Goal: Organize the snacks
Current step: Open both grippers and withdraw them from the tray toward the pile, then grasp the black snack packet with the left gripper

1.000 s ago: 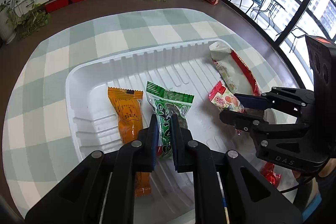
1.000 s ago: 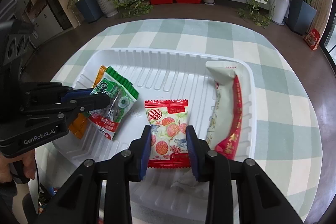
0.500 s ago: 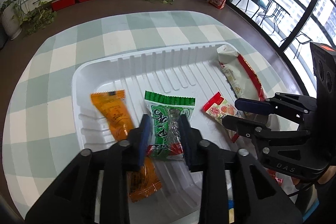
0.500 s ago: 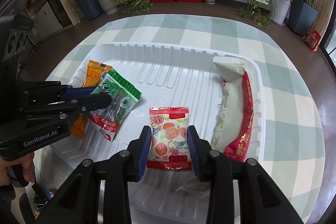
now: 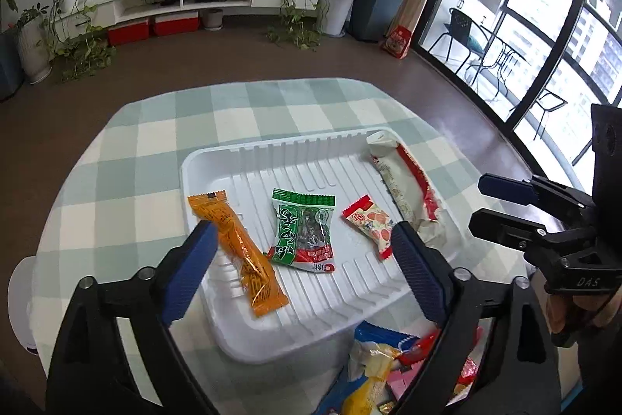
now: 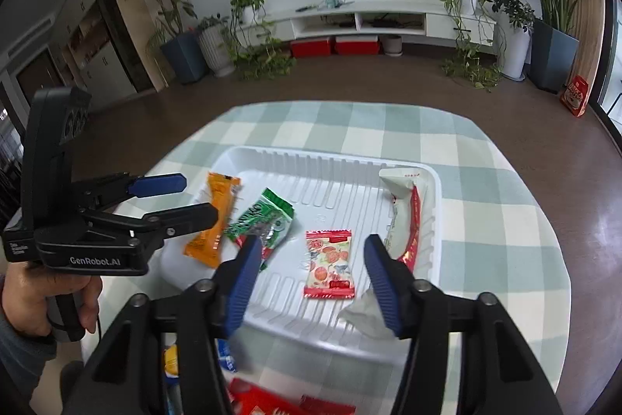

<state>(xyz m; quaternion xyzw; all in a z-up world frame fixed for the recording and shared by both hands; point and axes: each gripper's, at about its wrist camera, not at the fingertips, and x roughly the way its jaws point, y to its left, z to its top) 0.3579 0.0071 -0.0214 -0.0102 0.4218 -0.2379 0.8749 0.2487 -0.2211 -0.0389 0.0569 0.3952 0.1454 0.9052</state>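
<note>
**Ana:** Left wrist view first: the left gripper (image 5: pixel 299 259) stands wide with nothing between its blue pads; its jaws have just been opening, and the green packet (image 5: pixel 305 230) lies flat below them in the white tray (image 5: pixel 248 341).

**Ben:** And the right gripper (image 6: pixel 309 277)?

**Ana:** Jaws apart at a middling gap, also just opened, empty. The small red-and-white packet (image 6: pixel 329 263) lies flat on the tray floor under it, untouched.

**Ben:** So four snacks are in the tray?

**Ana:** Yes, side by side: the orange bar (image 5: pixel 239 251) by the left wall, the green packet, the small packet, and the long white-and-red pack (image 5: pixel 406 193) along the right wall. More wrappers (image 5: pixel 385 372) sit loose on the checked tablecloth (image 5: pixel 128 150) just outside the tray's near edge.

**Ben:** How would those handle?

**Ana:** I'd judge them light, crinkly and slick. Film wrappers give under the pads, so a pinch across the narrow width, near the middle, should hold better than one on a sealed end. The contents may crush, so a gentle squeeze.

**Ben:** Looks?

**Ana:** Glossy foil, crimped ends, printed labels too small to read.
</note>
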